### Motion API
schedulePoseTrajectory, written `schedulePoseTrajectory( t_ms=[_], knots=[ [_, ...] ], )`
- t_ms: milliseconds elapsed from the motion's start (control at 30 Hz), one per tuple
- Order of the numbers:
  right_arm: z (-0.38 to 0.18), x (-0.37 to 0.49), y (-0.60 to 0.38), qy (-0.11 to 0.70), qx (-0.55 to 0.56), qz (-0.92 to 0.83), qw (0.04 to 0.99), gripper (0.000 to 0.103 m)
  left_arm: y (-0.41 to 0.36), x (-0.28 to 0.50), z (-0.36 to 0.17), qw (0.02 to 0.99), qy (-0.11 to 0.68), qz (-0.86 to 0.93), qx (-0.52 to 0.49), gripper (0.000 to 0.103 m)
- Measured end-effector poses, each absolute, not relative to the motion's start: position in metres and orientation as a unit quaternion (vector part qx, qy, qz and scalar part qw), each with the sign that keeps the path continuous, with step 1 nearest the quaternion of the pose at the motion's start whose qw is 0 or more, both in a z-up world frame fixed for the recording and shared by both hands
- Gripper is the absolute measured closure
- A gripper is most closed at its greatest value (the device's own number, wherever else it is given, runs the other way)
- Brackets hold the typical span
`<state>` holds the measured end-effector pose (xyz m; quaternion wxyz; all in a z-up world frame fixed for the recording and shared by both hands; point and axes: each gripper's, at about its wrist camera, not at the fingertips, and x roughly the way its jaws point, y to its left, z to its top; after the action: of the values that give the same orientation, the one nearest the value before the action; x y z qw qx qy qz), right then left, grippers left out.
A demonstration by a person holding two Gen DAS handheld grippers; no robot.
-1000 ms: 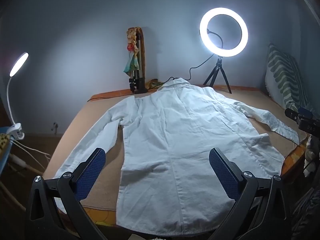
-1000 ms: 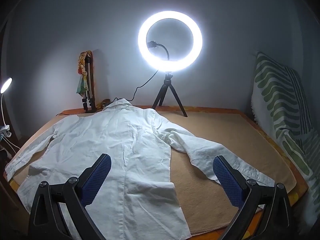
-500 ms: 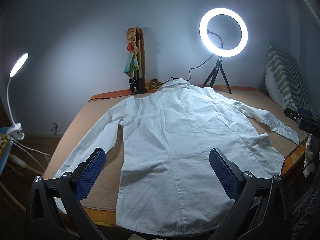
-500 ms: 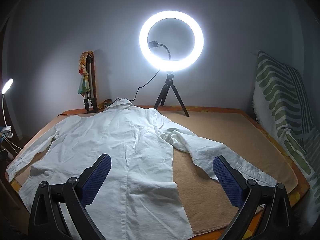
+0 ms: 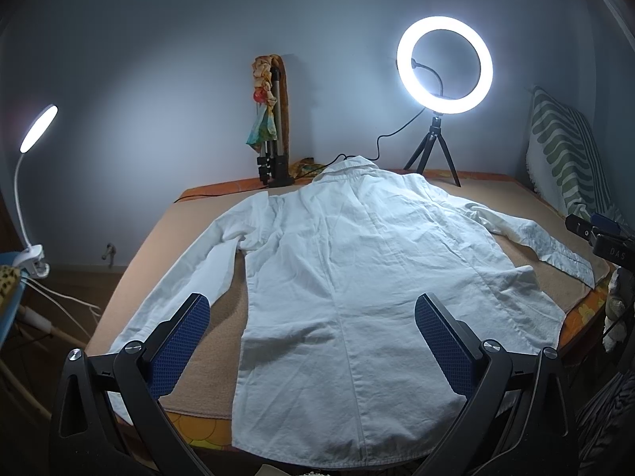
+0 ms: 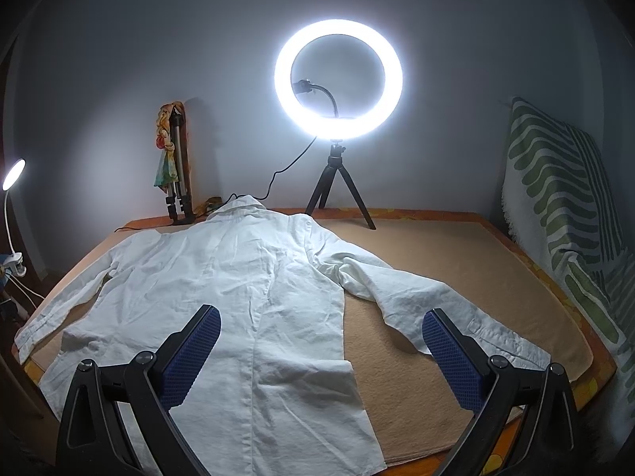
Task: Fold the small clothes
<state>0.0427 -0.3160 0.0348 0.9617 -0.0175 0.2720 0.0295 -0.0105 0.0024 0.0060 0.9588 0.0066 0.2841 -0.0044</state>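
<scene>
A white long-sleeved shirt (image 5: pixel 357 269) lies flat, back up, on a tan mat (image 5: pixel 174 230), collar at the far end, both sleeves spread outward. It also shows in the right wrist view (image 6: pixel 222 289). My left gripper (image 5: pixel 312 315) is open and empty, held above the shirt's hem. My right gripper (image 6: pixel 321 325) is open and empty, above the shirt's right side and the right sleeve (image 6: pixel 428 309). The right gripper's tip also shows at the right edge of the left wrist view (image 5: pixel 603 238).
A lit ring light on a tripod (image 6: pixel 337 79) stands at the far edge, its cable running behind the collar. A folded tripod with a scarf (image 6: pixel 174 166) leans on the wall. A clip lamp (image 5: pixel 35 131) is at left. A green-striped cushion (image 6: pixel 563 206) is at right.
Almost nothing has moved. The right wrist view has drifted very slightly right; the shirt lies as before and both grippers stay open.
</scene>
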Motion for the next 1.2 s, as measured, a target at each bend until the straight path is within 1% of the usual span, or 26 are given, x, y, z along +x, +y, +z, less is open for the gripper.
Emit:
schedulePoseTrajectory(
  t_ms=[1200],
  knots=[
    [0.0364,0.0433,-0.3176,0.273,-0.012,0.031,0.961,0.000,0.0030,-0.0108,0.0055,0.959,0.284,-0.004,0.006,0.000]
  ],
)
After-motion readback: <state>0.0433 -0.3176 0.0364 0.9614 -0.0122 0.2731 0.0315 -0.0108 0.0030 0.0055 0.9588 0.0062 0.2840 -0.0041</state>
